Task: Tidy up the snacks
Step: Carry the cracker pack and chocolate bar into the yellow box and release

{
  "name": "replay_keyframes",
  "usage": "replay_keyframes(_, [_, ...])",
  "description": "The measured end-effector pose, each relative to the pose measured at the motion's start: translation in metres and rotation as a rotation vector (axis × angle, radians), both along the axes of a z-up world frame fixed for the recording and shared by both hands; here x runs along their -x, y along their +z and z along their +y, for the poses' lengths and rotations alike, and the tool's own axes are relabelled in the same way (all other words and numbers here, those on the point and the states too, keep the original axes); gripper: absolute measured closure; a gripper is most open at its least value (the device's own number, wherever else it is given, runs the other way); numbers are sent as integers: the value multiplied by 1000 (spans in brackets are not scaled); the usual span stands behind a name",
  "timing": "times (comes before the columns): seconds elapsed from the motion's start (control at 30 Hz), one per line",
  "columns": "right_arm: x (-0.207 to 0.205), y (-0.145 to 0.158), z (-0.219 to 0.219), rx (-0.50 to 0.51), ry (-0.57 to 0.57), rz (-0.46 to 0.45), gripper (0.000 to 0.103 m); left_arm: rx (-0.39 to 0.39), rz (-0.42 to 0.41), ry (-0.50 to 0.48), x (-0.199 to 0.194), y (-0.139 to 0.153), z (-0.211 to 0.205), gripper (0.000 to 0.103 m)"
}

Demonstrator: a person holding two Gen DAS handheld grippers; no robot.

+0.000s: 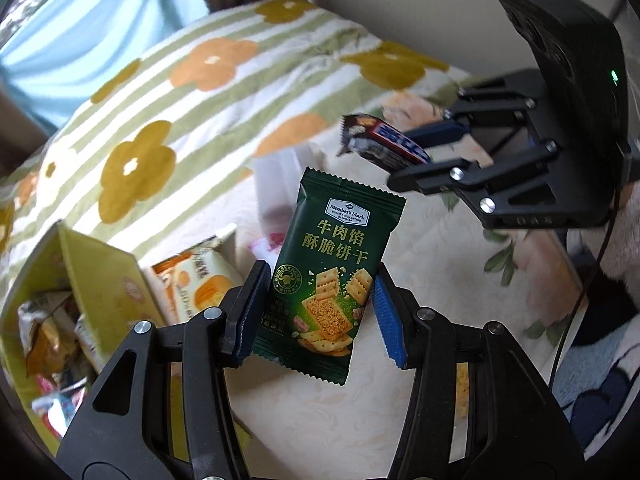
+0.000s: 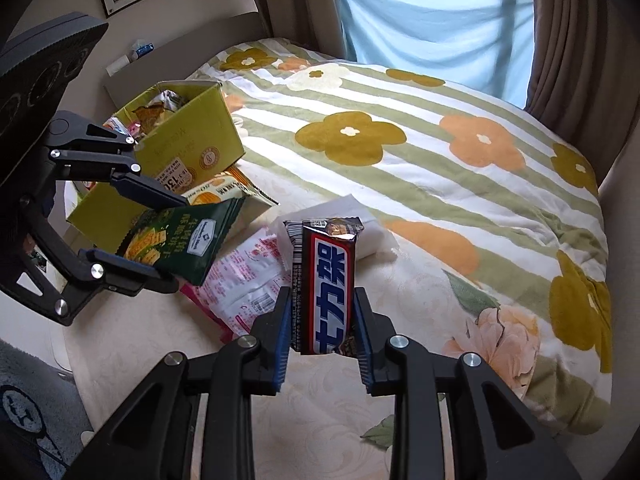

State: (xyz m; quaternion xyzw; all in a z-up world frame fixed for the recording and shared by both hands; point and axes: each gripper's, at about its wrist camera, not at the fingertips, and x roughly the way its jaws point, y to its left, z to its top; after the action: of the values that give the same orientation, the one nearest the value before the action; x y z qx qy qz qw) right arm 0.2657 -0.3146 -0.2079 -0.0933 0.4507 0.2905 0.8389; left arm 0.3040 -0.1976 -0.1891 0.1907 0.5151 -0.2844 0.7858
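Landmark: open yellow-green cardboard box (image 2: 188, 136) on the bed, already part-filled with wrapped snacks.

Left gripper (image 1: 320, 312): jaws closed part-way onto the lower half of a dark green foil cracker packet (image 1: 332, 276), one pad on each side edge. Packet held upright in the air, in front of the box and level with its near wall.

Right gripper (image 2: 322, 334): jaws closed onto the lower end of a dark chocolate bar in a glossy red, white and blue wrapper (image 2: 326, 280). Bar stands upright, clear of the bed, well to the window side of the box.

Handling, judged: both items light. Cracker packet is puffy, slippery film over brittle contents; a gentle squeeze across the sealed side edges should suit it, a hard one may crush the crackers. Bar is stiffer and narrow, and tolerates a firmer mid-body grip; the wrapper could slide if held only by its end.

Pose: both grippers raised above the bedding, fingers pointing forward and slightly down. In the right wrist view the left gripper sits just in front of the box.

Loose on the bed beside the box: an orange-and-cream snack pack (image 1: 196, 284) and a pink-and-white plastic packet (image 2: 248, 280).
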Motion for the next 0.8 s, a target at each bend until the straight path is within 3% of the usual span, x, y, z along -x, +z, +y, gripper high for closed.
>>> replay_keyframes(0.23, [7, 59, 31, -12, 35, -78, 77, 63, -118, 134, 5, 56, 50, 56])
replay_keyframes(0.43, [9, 100, 87, -30, 58, -129, 77, 84, -172, 227, 5, 81, 110, 56])
replay_keyframes(0.8, [-7, 111, 213, -72, 42, -101, 77, 101, -171, 385, -17, 92, 260, 56])
